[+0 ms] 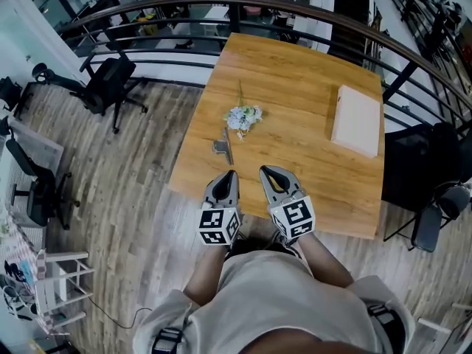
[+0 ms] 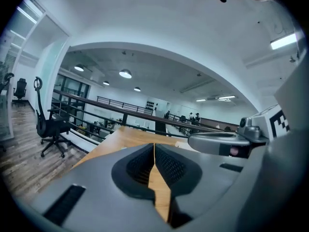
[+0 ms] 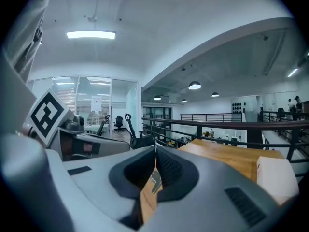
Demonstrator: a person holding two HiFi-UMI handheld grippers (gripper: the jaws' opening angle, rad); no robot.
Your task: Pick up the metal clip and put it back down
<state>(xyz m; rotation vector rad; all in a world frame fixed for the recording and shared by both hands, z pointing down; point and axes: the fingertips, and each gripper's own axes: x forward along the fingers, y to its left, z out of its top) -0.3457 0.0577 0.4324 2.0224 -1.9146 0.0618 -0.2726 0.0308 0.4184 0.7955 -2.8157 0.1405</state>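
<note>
Ahead of me, the wooden table [image 1: 295, 72] carries a small bunch of pale flowers [image 1: 243, 117] left of its middle and a flat beige box [image 1: 357, 120] (lying closed) to the right. A black office chair [image 1: 107, 83] stands far left by the curved railing [image 1: 184, 9].

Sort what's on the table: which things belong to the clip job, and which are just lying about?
Job:
- clip, lying on the table
- left gripper, shut, empty
- right gripper, shut, empty

Lying about:
- flowers, just beyond the clip
- box, far right
</note>
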